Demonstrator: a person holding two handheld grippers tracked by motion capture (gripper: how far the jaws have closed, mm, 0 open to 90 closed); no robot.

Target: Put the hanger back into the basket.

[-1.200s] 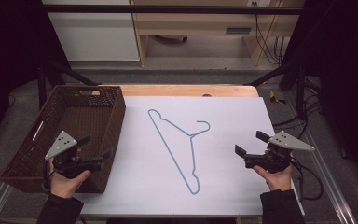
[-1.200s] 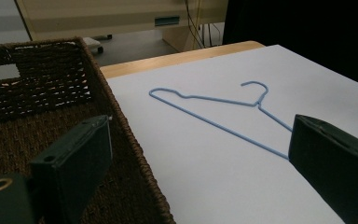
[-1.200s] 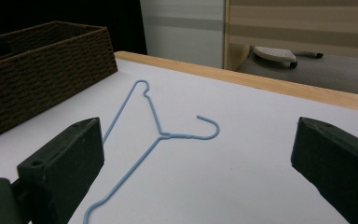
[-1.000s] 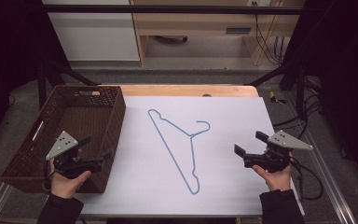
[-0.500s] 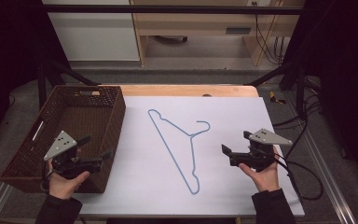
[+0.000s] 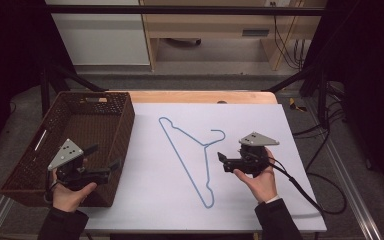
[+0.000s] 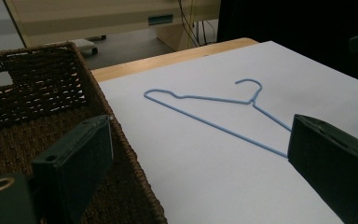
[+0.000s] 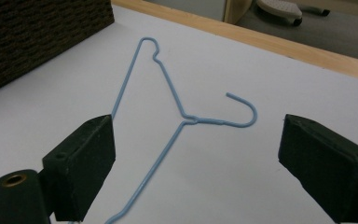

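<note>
Tongs on the right wide, lately narrowing, empty, near blue hanger; left tongs wide.

Bare sheet around hanger

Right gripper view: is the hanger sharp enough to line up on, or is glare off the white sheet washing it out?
Right gripper view: blue hanger crisp, no glare on the white sheet, near jaws slightly soft. High view: even light on the sheet, dark surroundings, hanger thin but legible. Left gripper view: basket dim.
</note>
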